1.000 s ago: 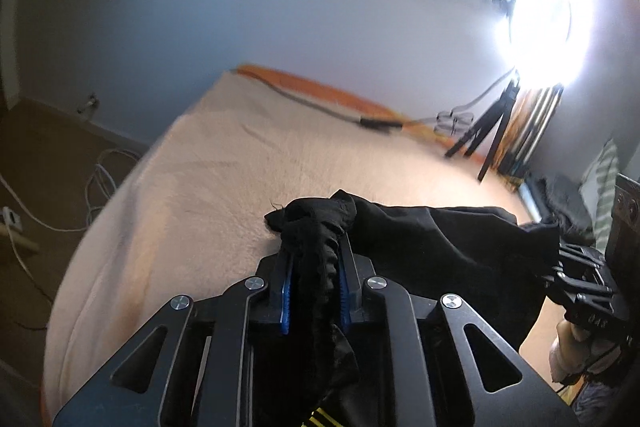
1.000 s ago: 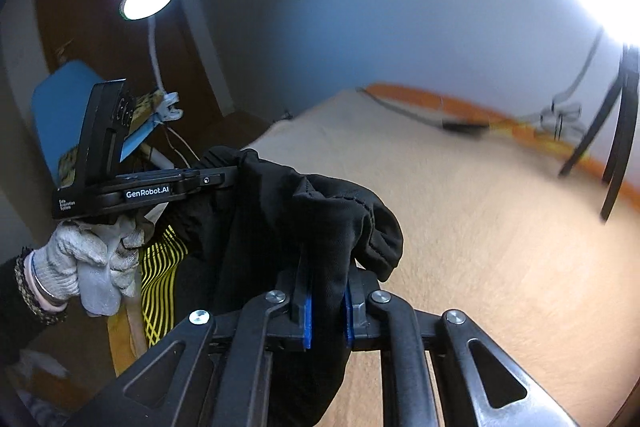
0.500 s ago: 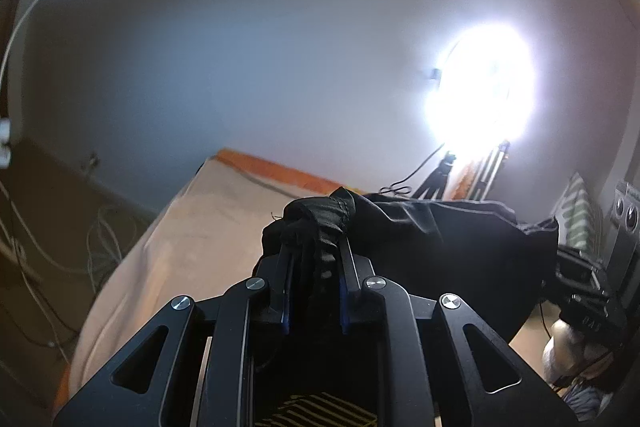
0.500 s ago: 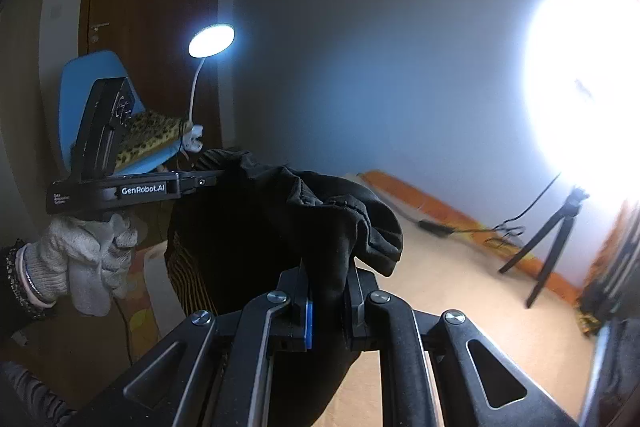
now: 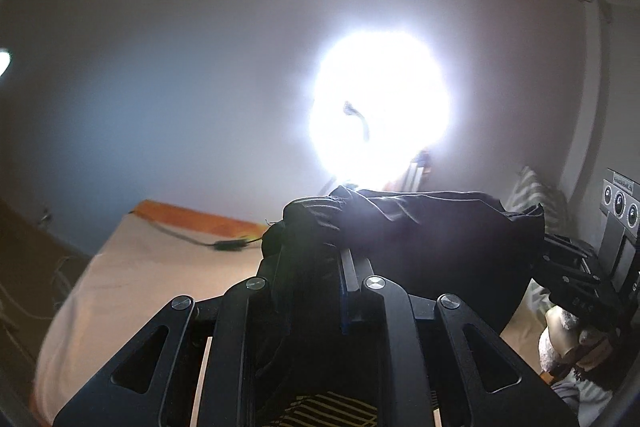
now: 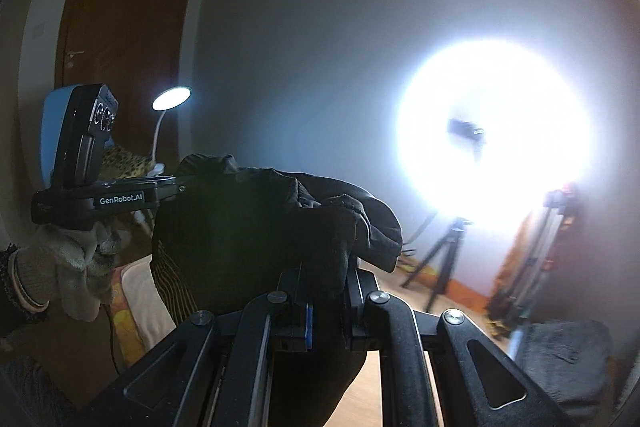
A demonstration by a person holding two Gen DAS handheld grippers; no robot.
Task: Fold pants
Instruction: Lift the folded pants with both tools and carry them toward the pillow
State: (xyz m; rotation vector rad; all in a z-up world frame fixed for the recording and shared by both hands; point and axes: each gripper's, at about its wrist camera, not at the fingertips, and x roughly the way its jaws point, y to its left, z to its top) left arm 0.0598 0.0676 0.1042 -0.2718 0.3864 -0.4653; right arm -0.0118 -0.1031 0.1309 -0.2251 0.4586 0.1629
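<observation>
Left gripper (image 5: 310, 263): pinched on black pants (image 5: 420, 239). Right gripper (image 6: 326, 275): likewise clamped on same garment. Fabric bunched at both grips, stretched taut between, raised above beige bed (image 5: 160, 267). Yellow-striped panel hung beneath. Beyond: glaring ring light (image 6: 492, 131).

My left wrist camera is looking forward along its fingers (image 5: 348, 267), tilting up toward the ring light (image 5: 380, 107) and wall, the bed (image 5: 160, 267) lying low. My right wrist camera is facing the same light (image 6: 496, 131), close behind its fingers (image 6: 356, 291). Both are sharing the pants (image 5: 432, 239) (image 6: 260, 227) stretching between them.
</observation>
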